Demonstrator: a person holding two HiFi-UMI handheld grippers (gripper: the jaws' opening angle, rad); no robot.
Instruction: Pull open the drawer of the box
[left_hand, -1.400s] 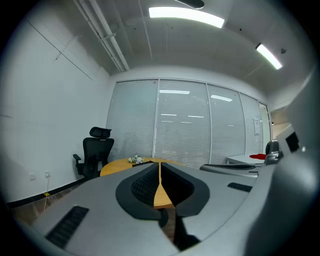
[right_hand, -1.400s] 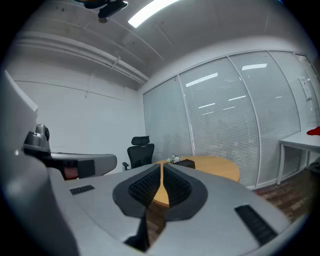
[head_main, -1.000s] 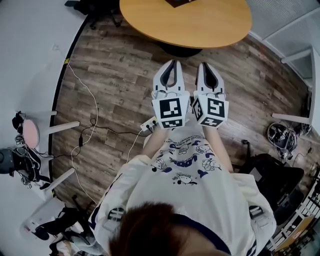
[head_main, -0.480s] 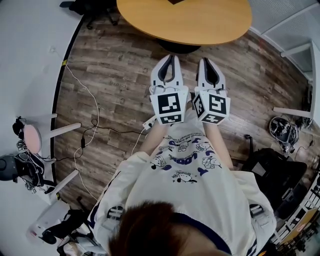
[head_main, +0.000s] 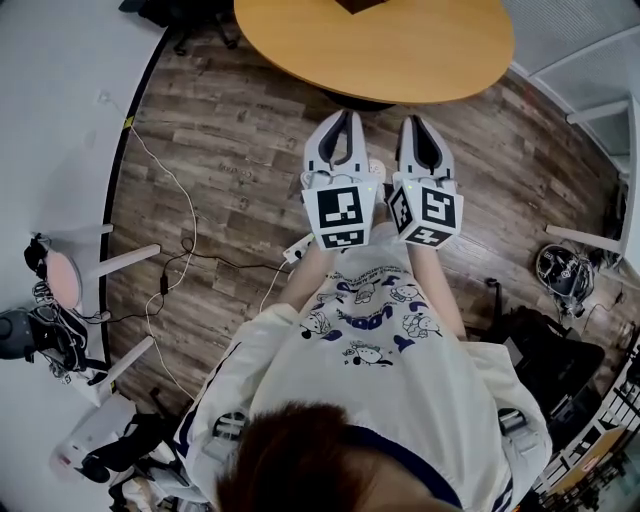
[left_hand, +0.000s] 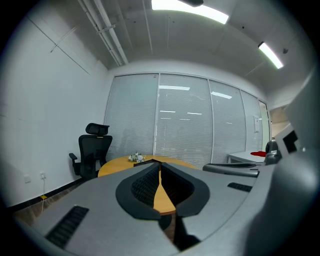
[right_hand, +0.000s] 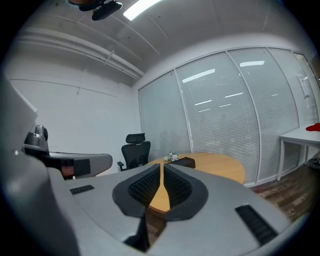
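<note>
Room: an office with a wood-plank floor (head_main: 230, 150) is filling the head view, and white blinds are running behind the round table (head_main: 300, 40).
Box: it is sitting on the far part of the table. Only a dark corner (head_main: 360, 4) is showing at the head view's top edge, while the right gripper view is showing a low dark block beside a small bunch of flowers (right_hand: 171, 157).
Left gripper (head_main: 344, 116): it is hovering just short of the table's near edge, with its jaws meeting at the tips and nothing between them.
Right gripper (head_main: 416, 122): it is hovering beside the left one, equally near the table, also closed and empty.
Change: over the last second the table's near edge is drawing closer to both grippers, so the person seems to be walking up to it.
Meaning: the approach is likely under way, and the drawer is still out of reach.
Hidden: the drawer's front and handle are too small to make out, and most of the box is being cut off.
Beyond: an office chair (left_hand: 92, 150) is standing behind the table.
</note>
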